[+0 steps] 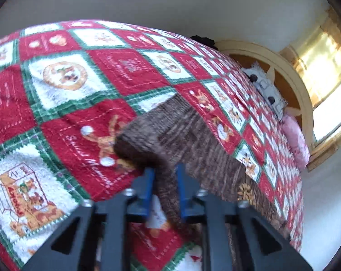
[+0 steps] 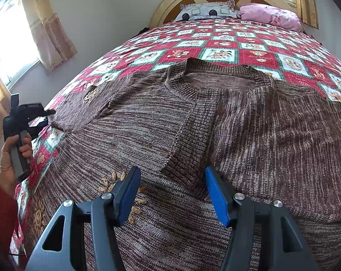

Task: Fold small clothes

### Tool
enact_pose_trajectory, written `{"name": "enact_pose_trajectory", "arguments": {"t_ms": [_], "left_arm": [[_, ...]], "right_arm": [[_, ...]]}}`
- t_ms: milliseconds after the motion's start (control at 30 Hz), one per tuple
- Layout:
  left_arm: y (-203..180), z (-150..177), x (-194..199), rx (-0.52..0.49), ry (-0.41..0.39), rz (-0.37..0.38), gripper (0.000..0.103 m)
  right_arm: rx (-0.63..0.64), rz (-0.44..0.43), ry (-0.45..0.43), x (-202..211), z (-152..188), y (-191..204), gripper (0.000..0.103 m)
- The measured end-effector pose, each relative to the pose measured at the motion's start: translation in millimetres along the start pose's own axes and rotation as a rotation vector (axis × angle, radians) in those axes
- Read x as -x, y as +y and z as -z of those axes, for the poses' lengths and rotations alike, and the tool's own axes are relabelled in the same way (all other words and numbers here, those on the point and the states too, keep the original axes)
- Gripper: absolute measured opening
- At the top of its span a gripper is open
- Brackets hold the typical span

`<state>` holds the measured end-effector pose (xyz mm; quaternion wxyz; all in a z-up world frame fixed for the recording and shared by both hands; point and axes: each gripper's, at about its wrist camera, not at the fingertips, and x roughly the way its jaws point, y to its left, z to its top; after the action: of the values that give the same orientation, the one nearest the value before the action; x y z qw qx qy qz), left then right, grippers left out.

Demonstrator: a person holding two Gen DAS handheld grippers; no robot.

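On my bed's quilt (image 1: pixel 64 113) there is cursive lettering in the red squares, too blurred to read.

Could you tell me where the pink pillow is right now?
In the right wrist view, the pink pillow lies at the bed's head, right of the patterned pillow, against the headboard.

Brown marled knit sweater (image 2: pixel 148 122), spread flat, one sleeve folded.
Ribbed neckline toward the headboard; one sleeve lies across the chest, ribbed cuff near the hem. Tan flower embroidery on front. Other sleeve (image 1: pixel 170 140) raised off the bed.
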<state>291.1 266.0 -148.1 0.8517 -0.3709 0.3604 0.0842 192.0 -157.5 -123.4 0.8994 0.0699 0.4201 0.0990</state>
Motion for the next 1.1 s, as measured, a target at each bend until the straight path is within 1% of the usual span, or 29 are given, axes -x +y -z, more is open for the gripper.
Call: {"name": "enact_pose_trajectory", "arguments": {"t_ms": [67, 133, 233, 267, 333, 433, 467, 533, 567, 633, 667, 700, 733, 767, 833, 867, 900, 933, 967, 1067, 1100], "left_arm": [[10, -2, 0, 0.043, -0.002, 0.060, 0.011], [15, -3, 2, 0.055, -0.001, 0.090, 0.009], [10, -3, 5, 0.026, 0.001, 0.066, 0.009], [5, -3, 6, 0.005, 0.001, 0.045, 0.009], [-5, -4, 8, -0.023, 0.001, 0.046, 0.008], [-37, -3, 14, -0.112, -0.016, 0.079, 0.007], [-56, -1, 19, -0.165, -0.028, 0.097, 0.007], [-83, 7, 28, -0.242, -0.034, 0.142, 0.007], [-107, 18, 36, -0.306, -0.030, 0.188, 0.007], [-145, 41, 45, -0.434, -0.032, 0.236, 0.007], [-165, 61, 54, -0.519, -0.032, 0.263, 0.007], [-177, 77, 59, -0.572, -0.024, 0.283, 0.007], [-188, 92, 62, -0.618, -0.009, 0.305, 0.007], [-202, 115, 65, -0.669, 0.025, 0.338, 0.007], [-213, 144, 64, -0.722, 0.075, 0.359, 0.007], [-218, 164, 59, -0.758, 0.114, 0.358, 0.007], [-221, 178, 53, -0.783, 0.136, 0.343, 0.007], [-224, 189, 46, -0.804, 0.154, 0.316, 0.007], [-222, 202, 35, -0.822, 0.188, 0.267, 0.007], [-214, 218, 16, -0.823, 0.277, 0.185, 0.009], [-211, 219, 18, -0.829, 0.282, 0.180, 0.011]], "right_arm": [[0.000, 0.000, 0.000, 0, 0, 0, 0.060], [0.000, 0.001, 0.000, 0, 0, 0, 0.060], [0.000, 0.000, 0.000, 0, 0, 0, 0.060], [-0.001, -0.001, -0.001, 0, 0, 0, 0.060], [-0.004, -0.004, -0.003, 0, 0, -1, 0.060], [-0.014, -0.013, -0.013, 2, 0, -3, 0.060], [-0.019, -0.018, -0.019, 3, 0, -4, 0.060], [-0.037, -0.029, -0.034, 7, 1, -7, 0.060], [-0.052, -0.035, -0.046, 9, 1, -10, 0.060], [-0.100, -0.050, -0.077, 14, 2, -19, 0.060], [-0.122, -0.056, -0.090, 17, 2, -23, 0.060], [-0.153, -0.064, -0.105, 19, 3, -29, 0.060], [-0.177, -0.072, -0.116, 21, 4, -33, 0.060], [-0.212, -0.086, -0.129, 23, 5, -39, 0.060], [-0.252, -0.107, -0.141, 24, 6, -46, 0.060], [-0.270, -0.117, -0.145, 24, 7, -49, 0.060], [-0.273, -0.119, -0.146, 24, 6, -49, 0.060], [-0.271, -0.117, -0.145, 24, 6, -48, 0.060], [-0.266, -0.113, -0.143, 24, 5, -47, 0.060], [-0.261, -0.110, -0.139, 24, 5, -46, 0.060], [-0.264, -0.114, -0.139, 24, 6, -47, 0.060]]}}
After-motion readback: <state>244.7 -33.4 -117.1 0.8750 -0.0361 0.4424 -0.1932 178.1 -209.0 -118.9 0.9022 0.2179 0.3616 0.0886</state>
